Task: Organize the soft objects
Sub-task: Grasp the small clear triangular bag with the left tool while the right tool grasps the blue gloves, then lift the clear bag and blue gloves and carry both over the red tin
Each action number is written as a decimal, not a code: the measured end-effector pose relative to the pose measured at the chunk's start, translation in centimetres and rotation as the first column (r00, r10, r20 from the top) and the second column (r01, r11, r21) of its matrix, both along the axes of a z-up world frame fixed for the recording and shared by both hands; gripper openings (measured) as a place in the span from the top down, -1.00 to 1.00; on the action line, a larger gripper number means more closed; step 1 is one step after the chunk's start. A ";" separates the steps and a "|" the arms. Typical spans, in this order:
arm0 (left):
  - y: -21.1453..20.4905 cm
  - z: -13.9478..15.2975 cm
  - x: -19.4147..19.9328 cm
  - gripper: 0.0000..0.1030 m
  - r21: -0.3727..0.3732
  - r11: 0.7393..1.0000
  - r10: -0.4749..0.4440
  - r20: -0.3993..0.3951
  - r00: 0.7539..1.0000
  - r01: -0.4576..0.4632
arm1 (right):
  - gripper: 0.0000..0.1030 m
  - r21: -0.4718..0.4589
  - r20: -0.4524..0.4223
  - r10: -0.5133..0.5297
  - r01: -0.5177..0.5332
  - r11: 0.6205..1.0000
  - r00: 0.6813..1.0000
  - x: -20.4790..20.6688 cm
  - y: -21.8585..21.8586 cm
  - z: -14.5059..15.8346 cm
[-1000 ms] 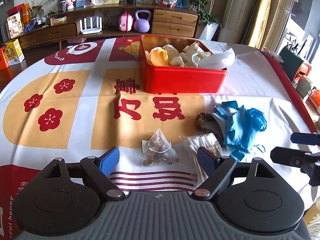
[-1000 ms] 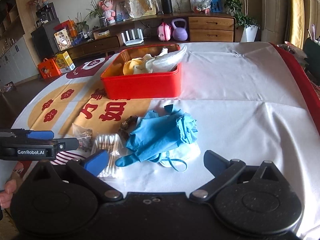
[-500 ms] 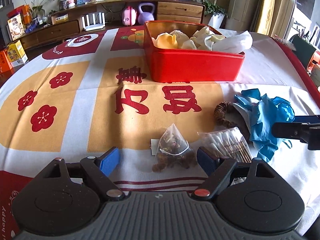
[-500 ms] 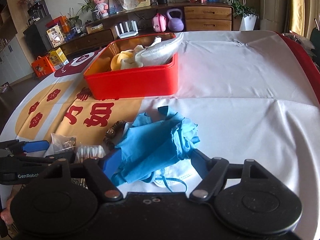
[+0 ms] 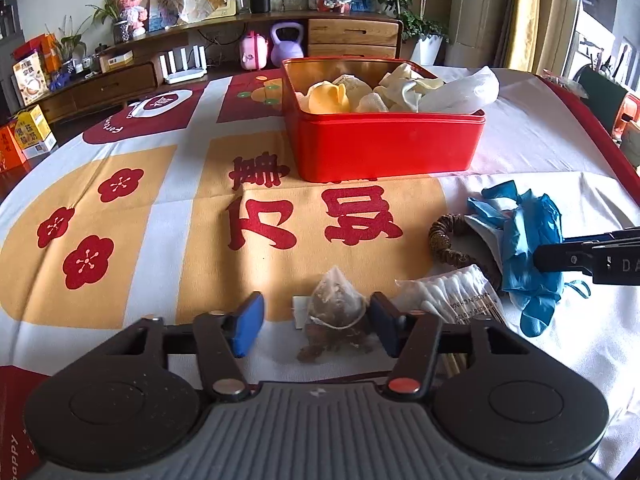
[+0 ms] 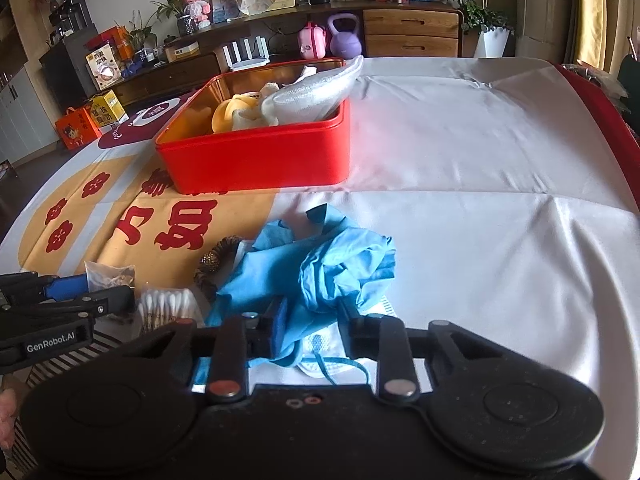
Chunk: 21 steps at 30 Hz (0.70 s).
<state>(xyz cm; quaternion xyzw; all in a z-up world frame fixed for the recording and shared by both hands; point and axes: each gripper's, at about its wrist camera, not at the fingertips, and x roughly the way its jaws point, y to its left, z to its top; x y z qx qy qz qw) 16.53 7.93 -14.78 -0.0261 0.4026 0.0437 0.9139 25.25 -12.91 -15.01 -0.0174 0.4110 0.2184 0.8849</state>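
Observation:
A red tin (image 5: 384, 148) with pale cloths in it stands mid-table. My left gripper (image 5: 316, 326) is low over a pyramid tea bag (image 5: 338, 312); its jaws are closing, the right pad touches the bag and the left pad stands off it. A crumpled bundle of blue gloves (image 6: 320, 264) lies on a white face mask (image 6: 320, 344). My right gripper (image 6: 312, 322) is closing on the gloves, and blue material fills the gap between its pads. A packet of cotton swabs (image 5: 452, 296) and a brown hair tie (image 5: 440, 240) lie between the two grippers.
The table wears a white cloth with orange panels and red characters (image 5: 312, 224). White cloth stretches off to the right of the gloves (image 6: 500, 220). A wooden sideboard (image 5: 352, 36) with a purple kettlebell (image 5: 286, 44) stands behind the table. Boxes sit on the floor at the left.
Both grippers came down and forward to the table. The left jaws narrowed around the tea bag. The right jaws went from wide open to closed around the blue gloves.

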 end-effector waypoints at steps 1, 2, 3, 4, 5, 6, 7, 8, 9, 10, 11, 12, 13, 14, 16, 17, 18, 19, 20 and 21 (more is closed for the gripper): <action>0.0 0.0 0.0 0.25 -0.012 1.000 -0.008 -0.002 1.000 0.008 | 0.65 -0.005 0.000 0.000 0.000 1.000 1.000 0.0 0.0 0.0; -0.1 0.0 0.0 0.28 -0.018 1.000 -0.012 -0.003 1.000 0.012 | 0.69 -0.010 0.002 0.001 -0.001 1.000 1.000 0.0 0.0 0.0; -0.2 0.1 0.0 0.30 -0.014 1.000 -0.014 -0.005 1.000 0.014 | 0.76 -0.015 0.005 0.002 -0.002 1.000 1.000 -0.1 0.1 0.0; -0.4 0.1 0.0 0.34 -0.008 1.000 -0.014 -0.007 1.000 0.014 | 0.84 -0.019 0.008 0.004 -0.004 1.000 1.000 -0.1 0.1 0.0; -0.5 0.2 0.0 0.37 -0.005 1.000 -0.017 -0.008 1.000 0.017 | 0.87 -0.021 0.010 0.004 -0.004 1.000 1.000 -0.1 0.1 0.0; -0.6 0.2 0.0 0.37 -0.005 1.000 -0.021 -0.009 1.000 0.021 | 0.93 -0.024 0.015 0.002 -0.002 1.000 1.000 -0.2 0.1 0.0; -0.6 0.3 -0.1 0.42 -0.003 1.000 -0.022 -0.008 1.000 0.022 | 0.96 -0.026 0.020 0.000 0.000 1.000 1.000 -0.3 0.0 0.1; -0.6 0.3 -0.1 0.46 0.001 1.000 -0.021 -0.007 1.000 0.022 | 0.96 -0.026 0.025 -0.002 0.002 1.000 1.000 -0.3 0.0 0.2; -0.6 0.4 -0.1 0.54 0.002 1.000 -0.022 -0.007 1.000 0.022 | 0.97 -0.023 0.032 -0.005 0.005 1.000 0.999 -0.4 -0.2 0.3; -0.6 0.4 -0.2 0.57 -0.002 1.000 -0.023 -0.007 1.000 0.023 | 0.98 -0.020 0.038 -0.008 0.009 1.000 0.999 -0.5 -0.3 0.5; -0.5 0.5 -0.2 0.59 -0.007 1.000 -0.021 -0.005 1.000 0.021 | 0.98 -0.016 0.044 -0.012 0.012 1.000 0.999 -0.6 -0.5 0.6; -0.4 0.5 -0.2 0.66 -0.010 1.000 -0.019 -0.004 1.000 0.019 | 0.98 -0.011 0.049 -0.014 0.015 1.000 0.999 -0.6 -0.6 0.8; -0.4 0.6 -0.3 0.69 -0.008 1.000 -0.018 -0.003 1.000 0.018 | 0.98 -0.008 0.054 -0.017 0.018 1.000 0.998 -0.7 -0.8 1.0; -0.4 0.7 -0.3 0.71 -0.005 1.000 -0.017 -0.003 1.000 0.017 | 0.98 -0.004 0.061 -0.023 0.023 1.000 0.998 -0.9 -0.9 1.2; -0.3 0.9 -0.3 0.74 -0.007 1.000 -0.018 -0.003 1.000 0.018 | 0.98 0.011 0.073 -0.030 0.029 1.000 0.997 -1.1 -1.3 1.6; -0.3 1.1 -0.4 0.75 -0.008 1.000 -0.019 -0.001 1.000 0.019 | 0.98 0.020 0.077 -0.031 0.030 0.999 0.997 -1.2 -1.5 1.9; -0.3 1.2 -0.4 0.75 -0.008 1.000 -0.019 0.001 1.000 0.019 | 0.98 0.026 0.082 -0.034 0.032 0.999 0.996 -1.3 -1.6 2.1; -0.3 1.5 -0.5 0.75 -0.008 1.000 -0.017 0.002 1.000 0.017 | 0.98 0.034 0.086 -0.037 0.034 0.999 0.996 -1.5 -1.8 2.5; -0.2 1.7 -0.5 0.75 -0.011 1.000 -0.017 0.005 1.000 0.017 | 0.98 0.044 0.090 -0.036 0.033 0.999 0.995 -1.6 -2.0 2.8; -0.2 2.0 -0.6 0.76 -0.015 1.000 -0.018 0.008 1.000 0.018 | 0.98 0.051 0.096 -0.037 0.032 0.998 0.995 -1.8 -2.2 3.1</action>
